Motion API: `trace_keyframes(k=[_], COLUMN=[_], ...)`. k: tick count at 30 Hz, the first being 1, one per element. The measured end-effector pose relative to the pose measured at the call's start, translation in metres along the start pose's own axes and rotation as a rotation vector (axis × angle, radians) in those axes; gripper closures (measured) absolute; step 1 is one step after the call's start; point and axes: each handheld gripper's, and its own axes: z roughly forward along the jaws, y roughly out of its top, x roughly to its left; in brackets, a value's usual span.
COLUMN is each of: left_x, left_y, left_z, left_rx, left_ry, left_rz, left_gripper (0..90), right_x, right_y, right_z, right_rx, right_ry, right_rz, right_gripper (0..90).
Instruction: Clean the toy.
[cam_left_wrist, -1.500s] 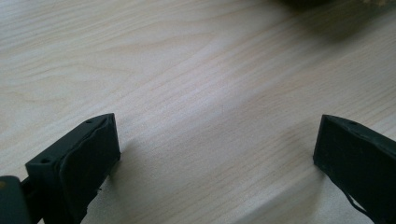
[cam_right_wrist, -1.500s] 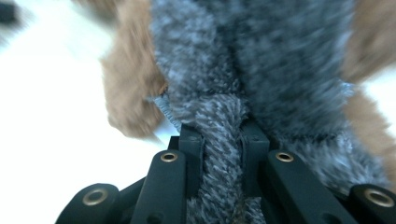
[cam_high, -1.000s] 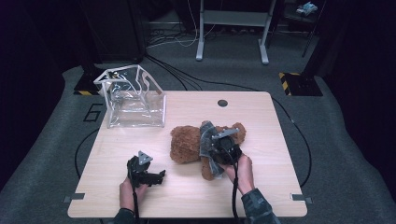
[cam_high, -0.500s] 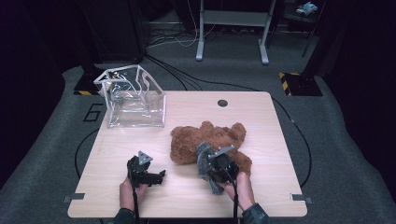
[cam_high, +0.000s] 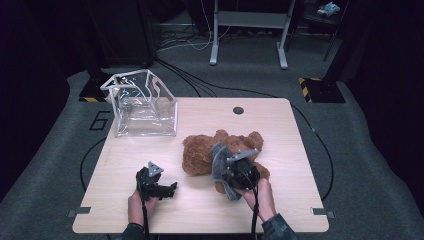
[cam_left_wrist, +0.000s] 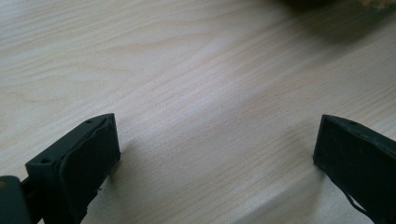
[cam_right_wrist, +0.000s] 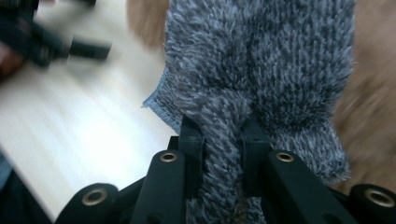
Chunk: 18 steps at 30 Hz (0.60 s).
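Right gripper (cam_high: 231, 172): jaws are clamping a fold of the grey cloth (cam_right_wrist: 261, 79), which is hanging over the brown teddy bear (cam_high: 200, 152) lying mid-bench. Left gripper (cam_high: 167, 190): jaws are standing wide apart with nothing between them, resting low over bare bench (cam_high: 280, 125) near the front edge, just left of the bear. A clear plastic bag (cam_high: 145, 107) is standing at the far left corner.

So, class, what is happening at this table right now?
A person works with a gripper in each hand. The right gripper is clamped on a grey fuzzy cloth, holding it against the brown teddy bear lying on the wooden table. The left gripper rests open on bare wood. A clear bag stands at the far left.
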Motion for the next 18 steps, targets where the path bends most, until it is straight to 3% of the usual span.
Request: trace_keyframes(k=[4, 9, 18], left_x=[0.0, 0.0, 0.0], left_y=[0.0, 0.0, 0.0], left_z=[0.0, 0.0, 0.0], left_rx=[0.0, 0.0, 0.0], left_ry=[0.0, 0.0, 0.0], left_rz=[0.0, 0.0, 0.0], left_gripper=[0.0, 0.0, 0.0], right_x=[-0.006, -0.009, 0.007], right_y=[0.019, 0.023, -0.003], right_z=[0.005, 0.021, 0.028], right_rx=[-0.026, 0.007, 0.076], right_ry=[-0.029, -0.036, -0.023], right_rz=[0.009, 0.013, -0.017], right_gripper=[75.3, 75.5, 75.7])
